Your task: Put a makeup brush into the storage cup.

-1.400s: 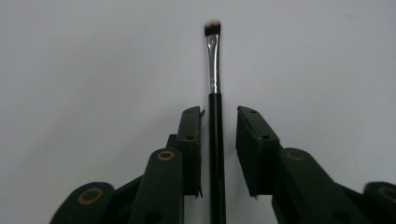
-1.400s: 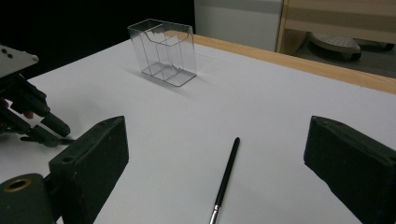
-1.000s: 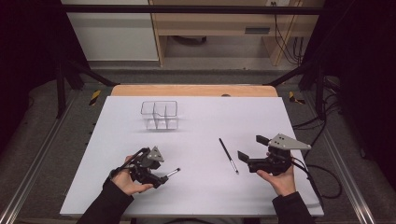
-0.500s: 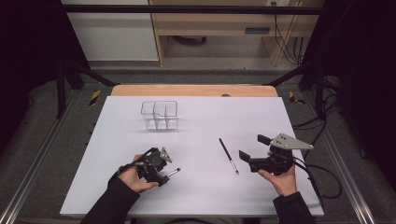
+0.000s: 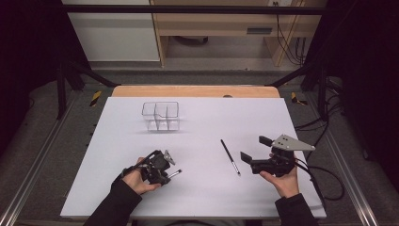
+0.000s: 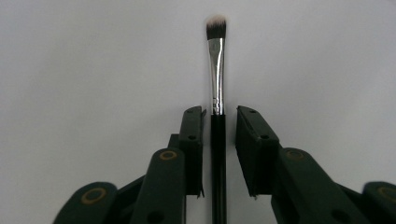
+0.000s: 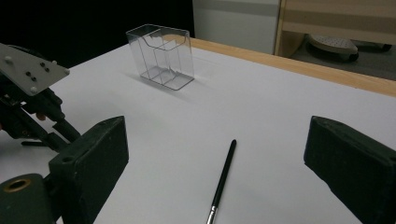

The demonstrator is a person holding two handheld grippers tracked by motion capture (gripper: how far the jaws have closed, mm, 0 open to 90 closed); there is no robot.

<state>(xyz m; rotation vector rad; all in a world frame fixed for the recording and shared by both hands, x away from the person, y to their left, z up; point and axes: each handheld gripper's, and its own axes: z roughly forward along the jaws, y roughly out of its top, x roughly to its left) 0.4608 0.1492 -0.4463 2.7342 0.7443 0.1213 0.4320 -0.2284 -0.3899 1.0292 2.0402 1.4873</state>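
My left gripper has its jaws spread either side of a thin brush lying on the white surface, not yet pinching; I judge it light, stiff, slippery, best taken on the black handle, while my right gripper hangs wide apart.

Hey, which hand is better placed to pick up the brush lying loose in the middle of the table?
Right. The right gripper is open and beside the loose brush, which lies between its jaws in the right gripper view. The left gripper already straddles another brush.
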